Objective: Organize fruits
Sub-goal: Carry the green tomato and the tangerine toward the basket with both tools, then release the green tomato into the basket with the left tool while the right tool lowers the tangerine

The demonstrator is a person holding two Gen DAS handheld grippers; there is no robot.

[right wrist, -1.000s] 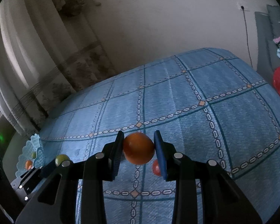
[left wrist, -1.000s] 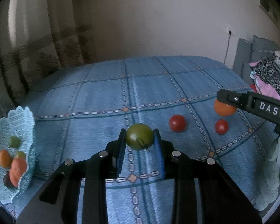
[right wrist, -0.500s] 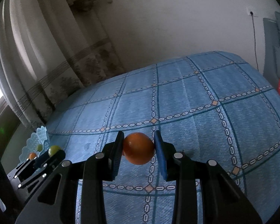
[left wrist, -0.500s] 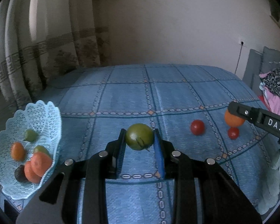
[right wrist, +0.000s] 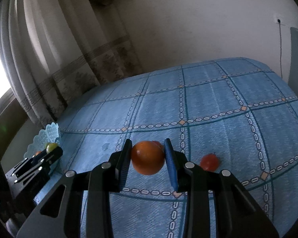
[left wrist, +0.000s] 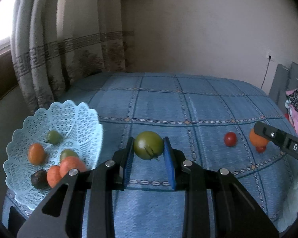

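In the left wrist view, the left gripper (left wrist: 148, 154) has its blue-padded fingers (left wrist: 128, 159) clamped on a round, dull green tomato (left wrist: 148, 148) with a dark stem scar on its near side, held above the blue checked bedspread (left wrist: 198, 107). Near the bedspread's left edge sits a pale blue plastic lattice basket with a scalloped rim (left wrist: 79, 119); inside lie two small green fruits (left wrist: 53, 136), an orange oval fruit (left wrist: 36, 153), two orange-red fruits (left wrist: 70, 165) touching each other, and a dark, almost black fruit (left wrist: 38, 178) beside them. Toward the right edge a small, glossy red tomato (left wrist: 230, 138) rests on the cloth, and farther right the right gripper (left wrist: 268, 133) shows as a black bar gripping a round orange fruit (left wrist: 257, 140), with another small red tomato (left wrist: 260, 149) just under it. In the right wrist view, the right gripper (right wrist: 148, 157) is closed on that smooth, shiny orange fruit (right wrist: 148, 157), lifted over the bedspread (right wrist: 218, 99). One red tomato (right wrist: 209, 162) lies on the cloth just right of the fingers, and a second (right wrist: 158, 143) peeks out behind the orange. At the left edge, the basket (right wrist: 47, 136) stands partly hidden by the left gripper (right wrist: 47, 154), which holds the green tomato (right wrist: 51, 147).
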